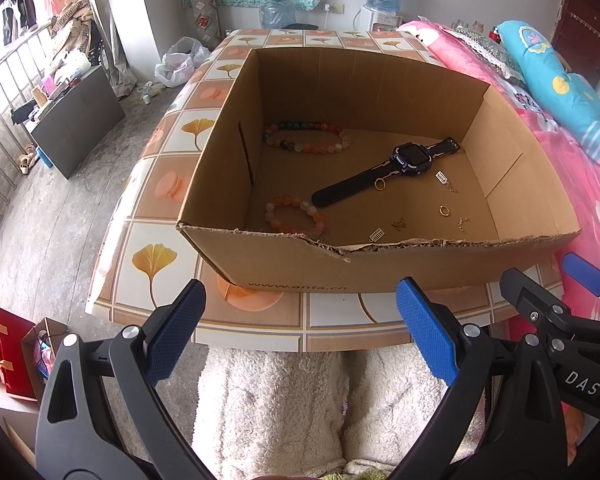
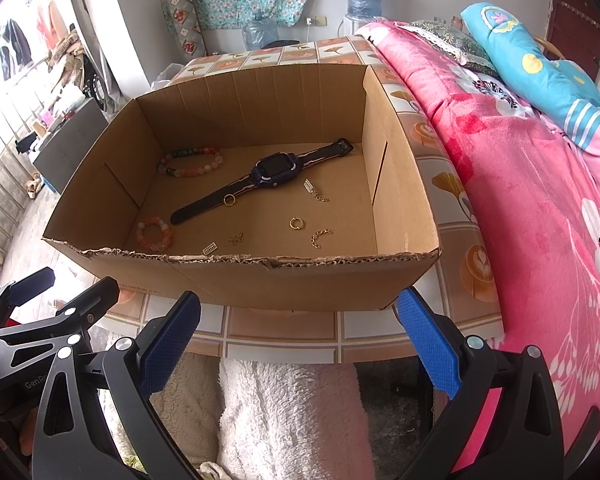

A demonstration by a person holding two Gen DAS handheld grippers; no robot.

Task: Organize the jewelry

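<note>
Little looks sorted so far; in the cardboard box (image 1: 284,276) the watch (image 1: 384,172), two bead bracelets (image 1: 306,138) (image 1: 296,216), two gold rings (image 2: 296,223) and small charms (image 2: 320,237) lie scattered across the floor, mostly apart; the left gripper (image 1: 300,328) and right gripper (image 2: 300,332) hover before the near wall, both spread wide and empty; all the grouping appears left to do.

Patterned table (image 1: 152,256) carries open cardboard box (image 1: 380,268).

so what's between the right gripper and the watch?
In the right wrist view, the cardboard box's torn front wall stands between the open right gripper and the watch; past it, small gold pieces lie on the box floor.
</note>
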